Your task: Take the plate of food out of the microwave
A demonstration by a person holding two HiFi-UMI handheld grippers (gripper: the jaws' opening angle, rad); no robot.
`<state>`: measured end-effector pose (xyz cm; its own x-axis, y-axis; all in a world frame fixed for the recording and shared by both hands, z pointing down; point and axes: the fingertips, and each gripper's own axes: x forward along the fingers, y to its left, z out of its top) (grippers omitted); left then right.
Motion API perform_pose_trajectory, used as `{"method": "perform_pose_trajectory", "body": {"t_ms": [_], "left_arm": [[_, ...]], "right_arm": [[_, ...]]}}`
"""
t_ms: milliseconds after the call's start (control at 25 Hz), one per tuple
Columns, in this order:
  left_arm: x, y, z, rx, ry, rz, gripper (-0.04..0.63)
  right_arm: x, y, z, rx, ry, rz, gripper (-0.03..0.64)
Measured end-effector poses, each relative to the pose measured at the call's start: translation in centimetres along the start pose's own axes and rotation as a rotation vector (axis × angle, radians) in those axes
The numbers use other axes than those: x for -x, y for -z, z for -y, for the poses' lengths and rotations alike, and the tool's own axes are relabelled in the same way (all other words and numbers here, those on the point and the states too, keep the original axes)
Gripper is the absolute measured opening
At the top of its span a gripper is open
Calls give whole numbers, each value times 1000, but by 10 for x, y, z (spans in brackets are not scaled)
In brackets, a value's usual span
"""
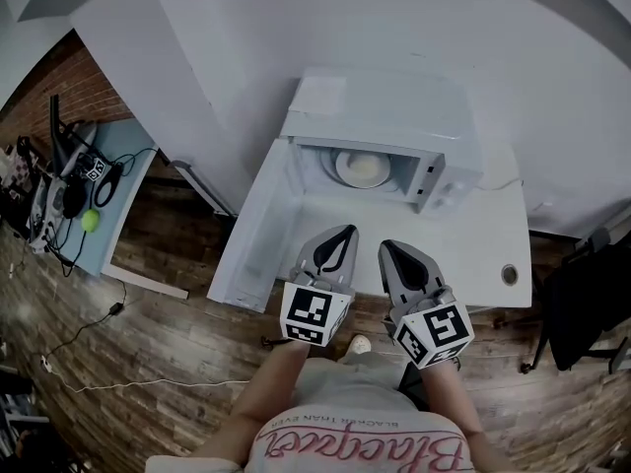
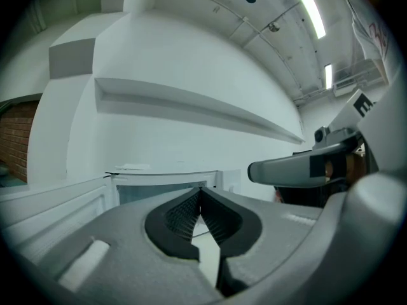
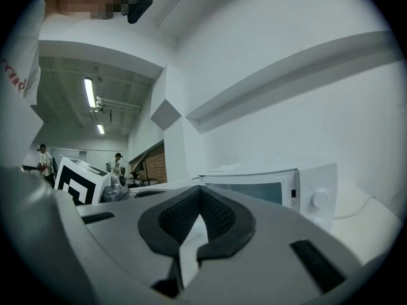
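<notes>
Both tools empty: left gripper [image 1: 346, 232] has its jaws together with nothing between the pads, and right gripper [image 1: 386, 247] is the same, closed on air. Both sit level, side by side, just in front of the boxy white microwave [image 1: 394, 116], tips aimed at its mouth. The flat white microwave door [image 1: 258, 227] is swung wide open to the microwave's left. Target is the round white plate [image 1: 363, 168] with a pale mound of food on it, on the cavity floor, centred, well inside the microwave. Step in hand, my read: the approach before the grab. To do it well, open both sets of jaws before the tips cross the microwave's front edge and go in low and level. Take the plate rim at opposite sides, pinching the rim only, not the food. Lift just clear of the cavity floor, draw straight back, keep it flat. The mouth looks tight for two grippers, so mind the door side and the control-panel side. Surface: a plain white table [image 1: 483, 249] carries the microwave, and the stretch in front of it looks fit for set-down. Room: white wall behind the microwave and wood plank floor [image 1: 148, 348] to its front-left. Far left are a brick wall [image 1: 44, 92] and a pale blue side desk [image 1: 126, 180] with cables. A black chair [image 1: 582, 304] stands to the right.
</notes>
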<state>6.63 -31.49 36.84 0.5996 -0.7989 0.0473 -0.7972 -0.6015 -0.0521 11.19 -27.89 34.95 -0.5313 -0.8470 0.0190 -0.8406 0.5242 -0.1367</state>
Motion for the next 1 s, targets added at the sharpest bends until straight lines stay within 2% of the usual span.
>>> {"method": "perform_pose_trajectory", "body": {"t_ms": [240,600,1000], "left_arm": [[-28,5,-8,-35,-38,-16,6],[-34,19,-21,-12,-88,-27,8],[-50,25,-24,-18,-61,-47,6]], "right_arm": [[-14,8,32,-35,7,-17,5],[-31,20,45,-56,33,-34,5],[-51,23,57,-80,61,-36,6]]}}
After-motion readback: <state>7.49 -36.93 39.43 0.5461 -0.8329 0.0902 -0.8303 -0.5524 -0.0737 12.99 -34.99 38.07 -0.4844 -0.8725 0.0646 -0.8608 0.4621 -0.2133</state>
